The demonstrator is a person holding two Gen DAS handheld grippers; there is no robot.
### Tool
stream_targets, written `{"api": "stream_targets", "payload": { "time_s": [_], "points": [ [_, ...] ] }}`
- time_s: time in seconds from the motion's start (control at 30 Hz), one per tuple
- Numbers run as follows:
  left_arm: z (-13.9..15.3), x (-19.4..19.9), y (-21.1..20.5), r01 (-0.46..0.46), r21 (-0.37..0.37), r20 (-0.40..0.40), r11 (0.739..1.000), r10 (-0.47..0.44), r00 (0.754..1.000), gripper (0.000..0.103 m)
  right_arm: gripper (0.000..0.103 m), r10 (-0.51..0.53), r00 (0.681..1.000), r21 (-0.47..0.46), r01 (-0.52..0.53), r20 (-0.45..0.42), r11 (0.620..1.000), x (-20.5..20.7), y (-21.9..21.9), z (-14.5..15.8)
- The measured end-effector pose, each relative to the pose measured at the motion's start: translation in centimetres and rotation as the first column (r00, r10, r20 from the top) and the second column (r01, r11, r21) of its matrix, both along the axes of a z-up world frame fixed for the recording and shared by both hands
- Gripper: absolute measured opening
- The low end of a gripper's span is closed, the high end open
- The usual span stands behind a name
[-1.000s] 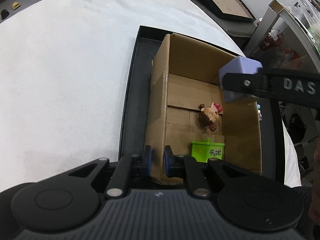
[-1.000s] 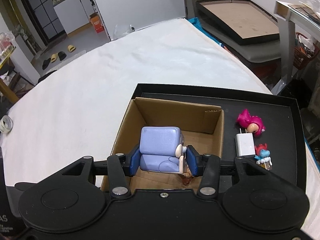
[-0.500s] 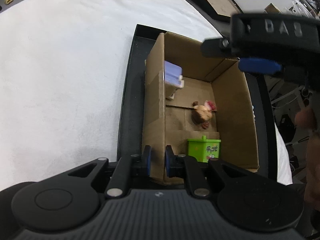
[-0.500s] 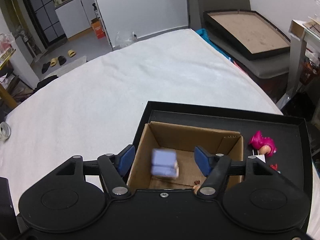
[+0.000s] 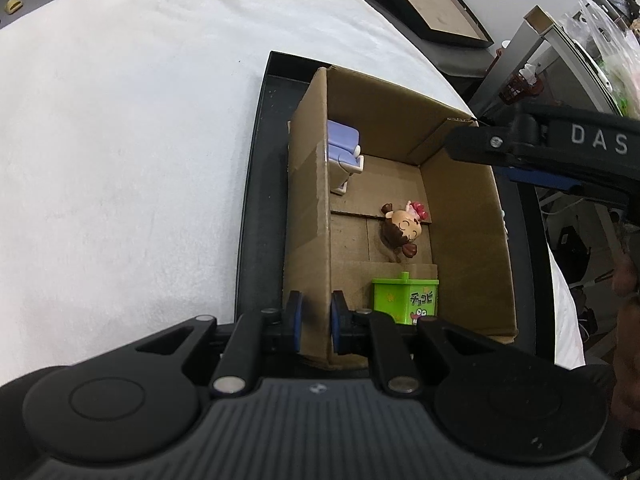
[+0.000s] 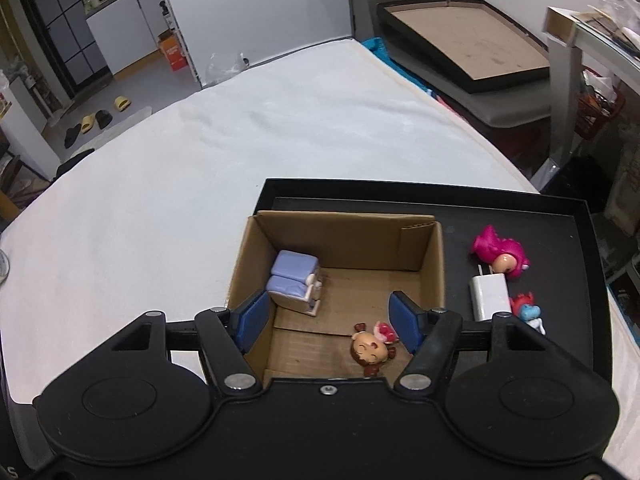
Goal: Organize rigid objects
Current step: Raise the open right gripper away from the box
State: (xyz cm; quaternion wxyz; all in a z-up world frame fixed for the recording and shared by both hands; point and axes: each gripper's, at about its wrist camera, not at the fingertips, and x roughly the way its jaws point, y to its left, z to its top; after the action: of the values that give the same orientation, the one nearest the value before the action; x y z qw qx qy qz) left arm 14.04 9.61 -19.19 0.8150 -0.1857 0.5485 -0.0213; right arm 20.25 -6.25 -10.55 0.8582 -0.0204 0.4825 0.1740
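Observation:
An open cardboard box [image 5: 464, 216] [image 6: 340, 244] stands in a black tray [image 5: 256, 200] [image 6: 400, 190]. My left gripper [image 5: 316, 318] is shut on the box's near left wall. My right gripper [image 6: 328, 316] hovers open above the box with nothing between its pads; one of its fingers [image 5: 520, 148] shows in the left wrist view. Inside the box a purple toy [image 5: 342, 144] [image 6: 294, 276] leans against the left wall. A brown-haired doll [image 5: 402, 230] [image 6: 372, 350] lies mid-floor, and a green carton [image 5: 404, 298] stands near the front.
On the tray right of the box lie a pink figure [image 6: 500, 252], a white charger [image 6: 490, 294] and a small blue and red figure [image 6: 528, 312]. A white cloth [image 6: 200, 184] covers the table. Framed boards and a shelf stand beyond the table's right edge.
My right gripper opened and let go of the purple toy, which dropped into the box by its left wall. The left gripper kept its hold on the box wall.

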Motion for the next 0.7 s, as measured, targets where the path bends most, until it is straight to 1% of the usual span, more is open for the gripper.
{"api": "stream_targets", "payload": {
  "time_s": [0.13, 0.23, 0.33, 0.43, 0.5, 0.6, 0.67, 0.7],
  "points": [
    [0.2, 0.0, -0.3, 0.007, 0.020, 0.007, 1.000, -0.007, 1.000, 0.013, 0.071, -0.031, 0.999, -0.009, 0.031, 0.028, 0.999, -0.2, -1.2, 0.0],
    [0.6, -0.2, -0.3, 0.002, 0.036, 0.028, 0.999, -0.003, 1.000, 0.014, 0.072, -0.039, 0.999, 0.020, 0.039, 0.021, 0.999, -0.1, -2.1, -0.2],
    [0.8, -0.3, -0.4, -0.008, 0.049, 0.033, 0.999, 0.006, 0.999, 0.016, 0.072, -0.053, 0.998, 0.019, 0.053, 0.028, 0.998, 0.0, -2.8, -0.4],
    [0.9, -0.4, -0.8, -0.013, 0.076, 0.038, 0.997, 0.010, 0.999, 0.016, 0.080, -0.048, 0.998, 0.034, 0.047, 0.036, 0.998, -0.1, -3.5, -0.6],
    [1.0, -0.4, -1.1, -0.016, 0.095, 0.039, 0.995, 0.012, 0.999, 0.017, 0.082, -0.048, 0.998, 0.045, 0.046, 0.034, 0.998, -0.1, -4.0, -0.8],
    [1.3, -0.5, -1.3, -0.021, 0.107, 0.051, 0.994, 0.016, 0.999, 0.021, 0.085, -0.049, 0.998, 0.065, 0.047, 0.028, 0.997, -0.1, -4.9, -1.0],
    [1.5, -0.7, -1.5, -0.029, 0.113, 0.066, 0.993, 0.022, 0.998, 0.027, 0.087, -0.035, 0.999, 0.082, 0.034, 0.010, 0.996, -0.1, -5.4, -1.2],
    [1.7, -0.8, -1.6, -0.036, 0.120, 0.074, 0.992, 0.027, 0.997, 0.034, 0.087, -0.029, 1.000, 0.090, 0.029, 0.001, 0.996, -0.1, -5.6, -1.2]
  ]
}}
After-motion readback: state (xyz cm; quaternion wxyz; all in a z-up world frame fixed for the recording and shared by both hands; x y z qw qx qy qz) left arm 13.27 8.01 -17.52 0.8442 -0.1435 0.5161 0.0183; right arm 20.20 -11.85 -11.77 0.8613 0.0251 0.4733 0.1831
